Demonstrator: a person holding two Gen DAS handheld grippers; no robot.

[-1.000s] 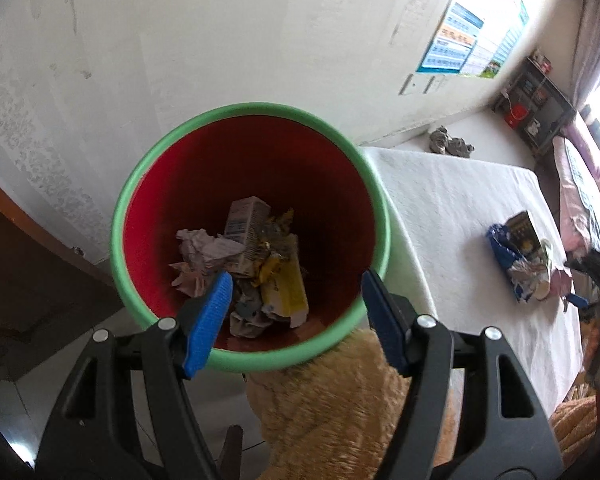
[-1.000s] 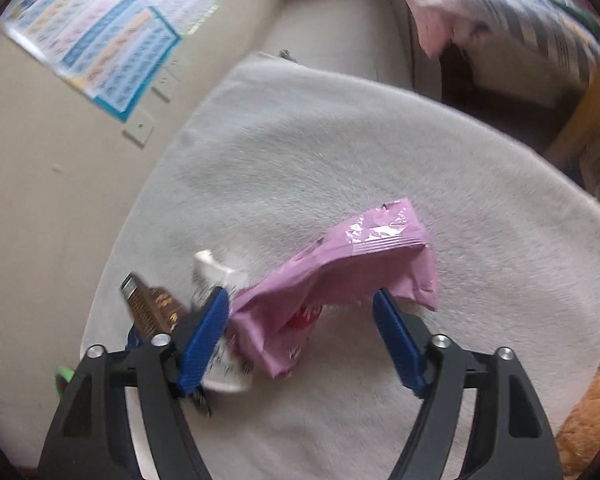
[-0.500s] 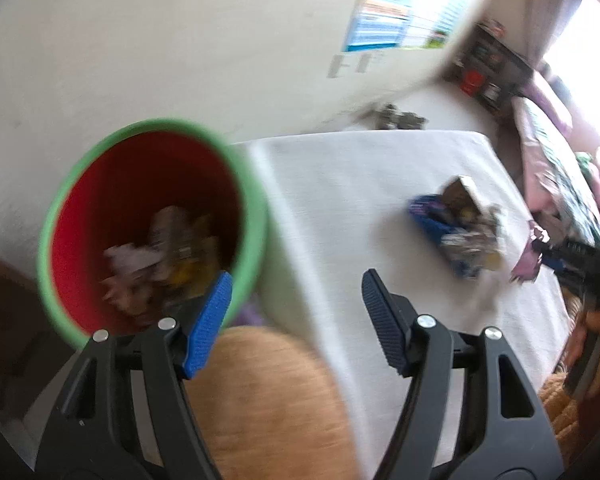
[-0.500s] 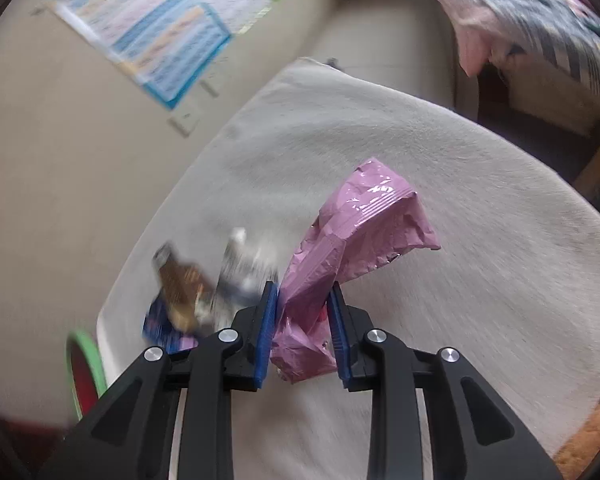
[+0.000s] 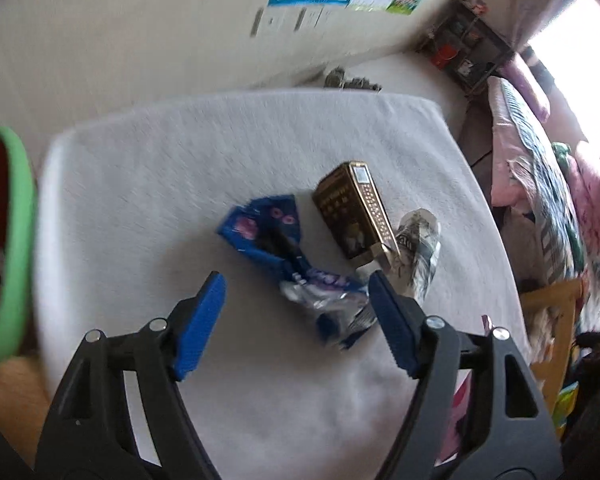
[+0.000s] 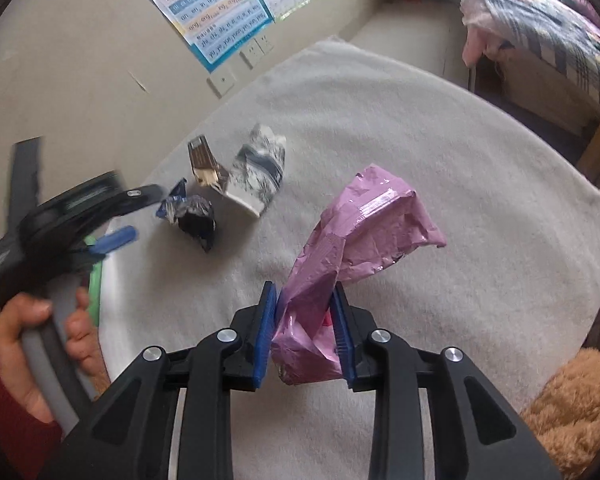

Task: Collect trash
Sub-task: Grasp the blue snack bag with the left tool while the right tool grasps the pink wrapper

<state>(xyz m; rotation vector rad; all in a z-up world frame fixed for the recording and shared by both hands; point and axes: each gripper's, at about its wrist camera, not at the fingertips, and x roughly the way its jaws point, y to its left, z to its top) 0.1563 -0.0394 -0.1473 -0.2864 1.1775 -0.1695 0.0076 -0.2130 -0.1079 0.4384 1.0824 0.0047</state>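
Observation:
My right gripper (image 6: 305, 330) is shut on a crumpled pink wrapper (image 6: 364, 224) and holds it above the white cloth-covered table (image 6: 480, 184). My left gripper (image 5: 296, 324) is open and empty, just short of a blue wrapper (image 5: 284, 256). Beside that lie a gold-brown small box (image 5: 354, 210) and a grey-white crumpled packet (image 5: 418, 248). The same three items show in the right wrist view: blue wrapper (image 6: 192, 216), box (image 6: 204, 162), packet (image 6: 258, 168). The red bin with a green rim (image 5: 16, 248) stands at the table's left end. The left gripper (image 6: 112, 240) also shows in the right wrist view.
A wall with posters (image 6: 220, 12) runs behind the table. A bed with pink and patterned bedding (image 5: 540, 168) lies to the right. A tan plush thing (image 6: 572, 408) sits at the table's near right corner. A dark shelf (image 5: 468, 52) stands in the far corner.
My left gripper has swung from over the bin to the trash on the table. My right gripper has shut on the pink wrapper and lifted it.

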